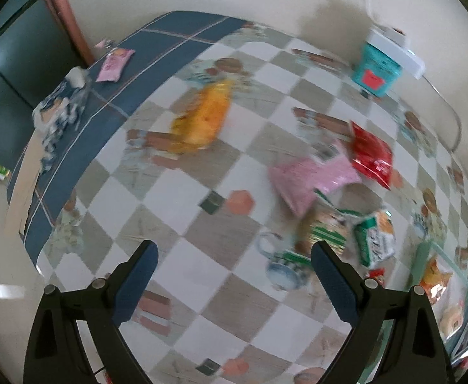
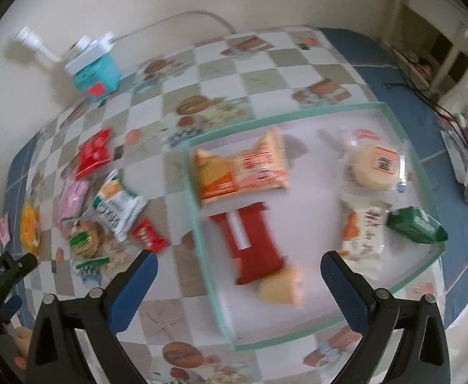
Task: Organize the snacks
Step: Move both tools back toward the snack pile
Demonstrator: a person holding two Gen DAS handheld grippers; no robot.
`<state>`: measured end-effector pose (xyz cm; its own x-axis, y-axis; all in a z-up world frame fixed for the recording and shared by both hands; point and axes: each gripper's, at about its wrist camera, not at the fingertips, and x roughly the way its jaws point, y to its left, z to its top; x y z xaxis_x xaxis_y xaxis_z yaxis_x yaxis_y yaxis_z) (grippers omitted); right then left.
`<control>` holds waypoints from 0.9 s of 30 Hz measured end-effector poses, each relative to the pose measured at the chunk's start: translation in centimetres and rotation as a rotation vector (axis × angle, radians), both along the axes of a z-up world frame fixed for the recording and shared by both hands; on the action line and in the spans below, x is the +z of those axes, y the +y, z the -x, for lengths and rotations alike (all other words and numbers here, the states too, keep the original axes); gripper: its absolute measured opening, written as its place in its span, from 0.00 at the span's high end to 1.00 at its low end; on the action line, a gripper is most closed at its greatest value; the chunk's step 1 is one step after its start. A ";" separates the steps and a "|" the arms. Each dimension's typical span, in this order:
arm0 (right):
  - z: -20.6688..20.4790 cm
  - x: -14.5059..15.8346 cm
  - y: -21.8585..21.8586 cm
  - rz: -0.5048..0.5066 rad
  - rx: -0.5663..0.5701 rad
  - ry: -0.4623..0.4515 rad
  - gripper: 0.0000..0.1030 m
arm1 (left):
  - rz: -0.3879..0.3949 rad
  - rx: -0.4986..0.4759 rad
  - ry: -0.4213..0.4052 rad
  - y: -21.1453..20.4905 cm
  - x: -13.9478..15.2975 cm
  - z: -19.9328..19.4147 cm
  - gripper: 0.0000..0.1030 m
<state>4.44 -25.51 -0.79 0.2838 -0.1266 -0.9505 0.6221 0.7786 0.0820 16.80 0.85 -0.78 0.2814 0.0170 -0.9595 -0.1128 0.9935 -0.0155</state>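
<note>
My left gripper [image 1: 234,259] is open and empty above the checked tablecloth. Ahead of it lie loose snacks: a yellow bag [image 1: 203,118], a pink bag [image 1: 310,179], a red bag [image 1: 371,155], a green-striped cookie pack [image 1: 325,228] and a green-and-white pack [image 1: 376,238]. My right gripper [image 2: 238,267] is open and empty over a clear glass tray [image 2: 202,224]. In the tray lie an orange cracker pack [image 2: 240,169], a red pack [image 2: 253,240], a round cake in clear wrap [image 2: 374,168], a white-and-orange pack [image 2: 363,233] and a green pack [image 2: 416,224].
A teal box [image 1: 376,72] with a white lid stands by the back wall, a white cable running from it. A small pink sachet [image 1: 114,64] and a blue-patterned packet [image 1: 59,108] lie at the table's left edge. The left gripper shows at the right wrist view's lower left [image 2: 3,275].
</note>
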 end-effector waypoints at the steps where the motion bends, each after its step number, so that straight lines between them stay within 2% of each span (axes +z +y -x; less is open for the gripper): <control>1: -0.3 -0.1 0.7 0.001 0.013 0.001 0.00 | 0.004 0.012 0.002 0.7 -0.1 -0.1 0.06; 13: -3.9 -1.8 5.4 -0.008 0.109 0.020 0.00 | 0.022 0.080 0.027 4.8 -1.2 -1.6 0.06; 22: -5.4 -2.9 5.7 -0.019 0.142 -0.019 0.01 | 0.060 0.058 0.076 2.6 -3.3 -2.5 0.06; 27: -6.1 -3.3 5.1 -0.013 0.148 -0.044 0.07 | 0.094 0.036 0.073 1.0 -3.8 -2.7 0.06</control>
<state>10.58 -20.36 -4.09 0.3403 -0.0679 -0.9379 0.4960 0.8603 0.1177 19.53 1.83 -4.61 0.2112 -0.0656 -0.9752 -0.1525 0.9833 -0.0991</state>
